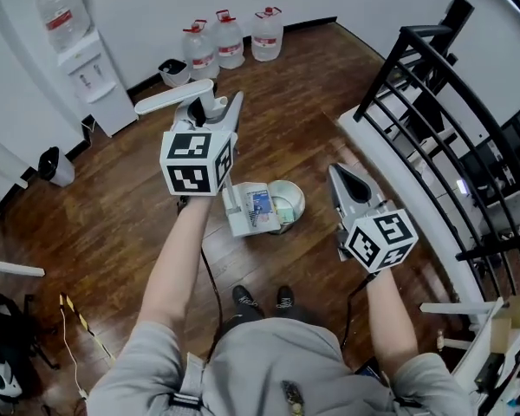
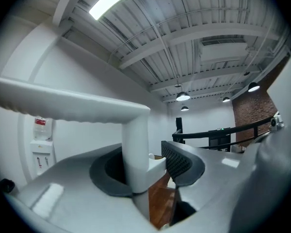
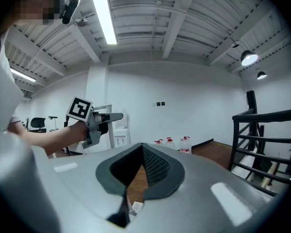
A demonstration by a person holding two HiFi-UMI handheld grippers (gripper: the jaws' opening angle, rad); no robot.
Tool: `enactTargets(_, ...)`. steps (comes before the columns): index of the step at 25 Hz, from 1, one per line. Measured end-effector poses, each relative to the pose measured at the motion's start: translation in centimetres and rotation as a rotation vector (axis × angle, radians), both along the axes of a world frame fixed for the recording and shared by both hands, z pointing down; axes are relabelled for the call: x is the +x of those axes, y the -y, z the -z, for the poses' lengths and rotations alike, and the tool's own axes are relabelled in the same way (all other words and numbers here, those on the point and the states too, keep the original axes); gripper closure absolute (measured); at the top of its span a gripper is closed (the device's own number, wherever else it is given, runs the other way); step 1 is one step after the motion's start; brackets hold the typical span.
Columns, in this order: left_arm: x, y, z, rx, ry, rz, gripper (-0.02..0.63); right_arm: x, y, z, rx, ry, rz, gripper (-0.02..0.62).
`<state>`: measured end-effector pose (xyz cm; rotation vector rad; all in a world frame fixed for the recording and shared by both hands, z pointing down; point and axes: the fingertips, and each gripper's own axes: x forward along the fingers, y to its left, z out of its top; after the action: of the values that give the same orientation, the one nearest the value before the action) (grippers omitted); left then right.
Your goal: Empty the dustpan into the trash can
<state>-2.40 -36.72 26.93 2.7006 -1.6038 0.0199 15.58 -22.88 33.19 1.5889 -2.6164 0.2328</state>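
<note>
Only the left gripper view shows the left gripper (image 2: 153, 166) pinching the white plastic dustpan's handle (image 2: 136, 144). The head view finds the pan (image 1: 247, 211) down at the round white trash can (image 1: 293, 199). The right gripper (image 3: 140, 152) is pressed together and empty, with the black metal railing (image 1: 433, 94) close on its right and open wooden floor (image 1: 130, 224) to the left.

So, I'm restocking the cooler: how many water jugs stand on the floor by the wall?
3, in a row against the wall: left jug, middle jug, right jug. A fourth jug sits atop the dispenser; none seem hidden.

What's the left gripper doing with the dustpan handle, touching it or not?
Touching. The left gripper view shows the jaws of the left gripper closed on the white dustpan handle between them.
</note>
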Motion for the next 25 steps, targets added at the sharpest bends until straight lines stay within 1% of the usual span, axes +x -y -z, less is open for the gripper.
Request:
enactTargets(6, 6.1, 2.6, -1.4, -0.017, 0.039, -0.100, 0.419, 3.6, 0.2, -0.5, -0.017, 0.002, -0.090, 0.595)
enactTargets(10, 10.8, 4.2, -2.4, -0.019, 0.078, -0.144, 0.419, 6.6, 0.6, -1.4, -0.022, 0.027, -0.119, 0.595)
enactTargets(12, 13.2, 4.8, -2.5, -0.014, 0.094, -0.159, 0.419, 8.3, 1.2, -1.8, -0.022, 0.039, -0.117, 0.595)
enactTargets(17, 18.8, 6.7, -2.5, -0.018, 0.149, -0.163, 0.420, 12.5, 3.2, -1.8, -0.001, 0.063, -0.082, 0.595)
enactTargets(25, 28.6, 9.7, -3.0, -0.024, 0.254, -0.162, 0.419, 22.0, 6.1, -0.4, 0.018, 0.090, -0.063, 0.595)
